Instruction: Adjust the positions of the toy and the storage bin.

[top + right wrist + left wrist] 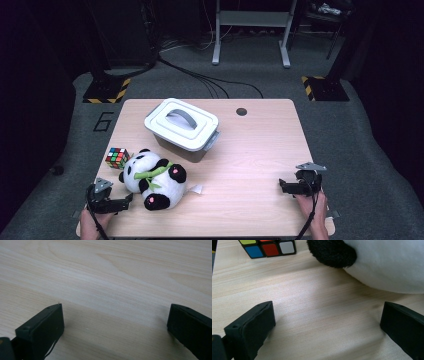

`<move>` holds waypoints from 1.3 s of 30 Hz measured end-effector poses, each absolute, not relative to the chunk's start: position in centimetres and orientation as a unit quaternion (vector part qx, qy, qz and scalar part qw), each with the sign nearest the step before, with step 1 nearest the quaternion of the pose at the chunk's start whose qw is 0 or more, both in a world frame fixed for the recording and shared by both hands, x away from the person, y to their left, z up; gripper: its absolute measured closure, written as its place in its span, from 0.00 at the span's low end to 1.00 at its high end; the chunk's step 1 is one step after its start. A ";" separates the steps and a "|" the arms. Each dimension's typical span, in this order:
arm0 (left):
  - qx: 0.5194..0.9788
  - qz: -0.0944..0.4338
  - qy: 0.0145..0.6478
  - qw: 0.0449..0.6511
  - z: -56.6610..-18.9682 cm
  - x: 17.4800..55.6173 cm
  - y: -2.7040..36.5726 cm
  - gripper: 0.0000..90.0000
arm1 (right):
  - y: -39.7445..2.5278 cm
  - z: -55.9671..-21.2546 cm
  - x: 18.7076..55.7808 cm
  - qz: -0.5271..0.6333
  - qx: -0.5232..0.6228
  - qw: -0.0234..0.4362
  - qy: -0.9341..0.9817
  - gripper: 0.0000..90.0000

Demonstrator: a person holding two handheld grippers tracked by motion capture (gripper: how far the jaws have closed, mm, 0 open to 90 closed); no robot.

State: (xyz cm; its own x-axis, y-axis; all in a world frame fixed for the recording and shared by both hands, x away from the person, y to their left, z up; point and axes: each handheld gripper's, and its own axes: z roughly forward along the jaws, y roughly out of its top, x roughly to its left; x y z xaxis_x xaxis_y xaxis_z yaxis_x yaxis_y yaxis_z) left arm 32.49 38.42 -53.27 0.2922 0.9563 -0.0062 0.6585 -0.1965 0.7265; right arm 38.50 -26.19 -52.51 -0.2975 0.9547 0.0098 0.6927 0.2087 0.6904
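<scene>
While the stuffed panda (152,180) lay on its back near the front left of the desk (250,150), the left hand-held gripper (126,201) rested low on the wood just beside it, jaws spread wide with nothing between them. In the left gripper view the panda's white body (387,262) and one black paw sat just beyond the jaws, apart from them, and bare wood lay between the two black pads. A Rubik's cube (117,157) stood just to the left of the panda's head, close to it; its blue, red and white tiles (270,249) showed at the top of that same view. Behind the panda, towards the middle of the desk, stood a grey storage box (182,129) with its white lid on and the handle lying flat. The right hand-held gripper (282,186) sat well apart near the front right edge, its jaws likewise wide apart over bare wood and holding nothing.
</scene>
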 end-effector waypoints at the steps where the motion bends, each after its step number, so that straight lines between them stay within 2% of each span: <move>1: 0.738 0.232 0.547 0.319 -53.3 32.5 38.4 0.00 | -26.2 -52.0 38.5 0.310 0.551 0.212 0.745 0.00; 8: 0.741 0.231 0.545 0.315 -53.2 32.6 38.4 0.00 | -24.6 -48.3 38.9 0.338 0.524 0.211 0.753 0.00; 11: 0.738 0.230 0.549 0.318 -53.3 32.6 38.4 0.00 | -22.6 -46.5 39.8 0.342 0.501 0.205 0.768 0.01; 39: 0.741 0.232 0.544 0.317 -53.2 32.6 38.4 0.00 | -10.5 -41.3 45.9 0.377 0.395 0.166 0.821 0.01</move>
State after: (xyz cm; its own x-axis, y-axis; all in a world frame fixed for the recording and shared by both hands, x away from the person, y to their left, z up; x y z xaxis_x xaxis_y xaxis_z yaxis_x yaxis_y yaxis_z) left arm 32.60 38.43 -53.25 0.3003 0.9539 -0.0017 0.6604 -0.2066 0.7220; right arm 45.90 -10.55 -41.29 -0.6333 0.7735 0.0241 0.5225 0.4045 0.7506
